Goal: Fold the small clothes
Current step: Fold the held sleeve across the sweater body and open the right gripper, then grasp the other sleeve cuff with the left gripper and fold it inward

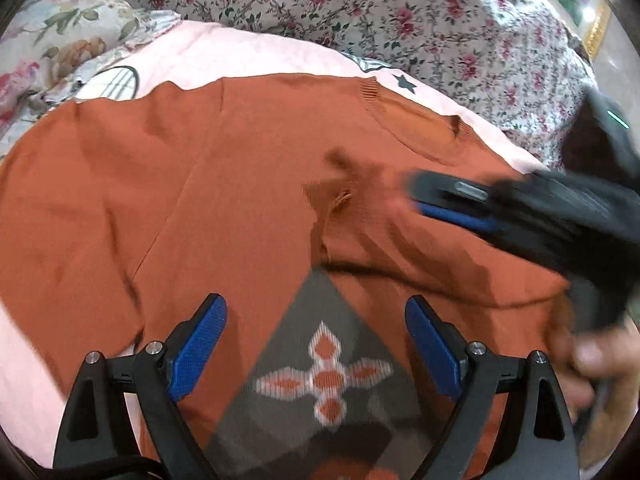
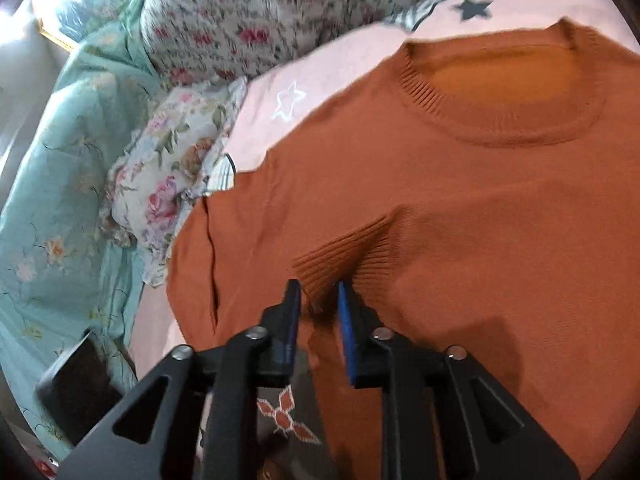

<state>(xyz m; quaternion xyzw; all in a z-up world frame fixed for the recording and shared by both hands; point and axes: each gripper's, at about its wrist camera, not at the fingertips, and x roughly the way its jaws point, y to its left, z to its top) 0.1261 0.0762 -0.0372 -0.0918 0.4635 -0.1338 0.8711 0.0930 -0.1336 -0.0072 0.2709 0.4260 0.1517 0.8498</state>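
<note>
A rust-orange knit sweater [image 1: 224, 184] with a grey diamond pattern [image 1: 320, 368] lies on a pink sheet [image 1: 240, 52]. My left gripper [image 1: 316, 332] is open and empty, just above the sweater's patterned part. My right gripper [image 2: 318, 308] is shut on the ribbed sleeve cuff [image 2: 344, 248], which lies folded across the sweater's chest below the round neckline [image 2: 500, 80]. The right gripper also shows in the left wrist view [image 1: 448, 196], blurred, coming in from the right over the sweater.
Floral pillows and bedding [image 1: 400, 8] lie behind the sweater. A small floral cushion [image 2: 168, 176] and a teal floral cover [image 2: 60, 200] are at the left. A dark flat object [image 2: 80, 392] lies at the lower left on the teal cover.
</note>
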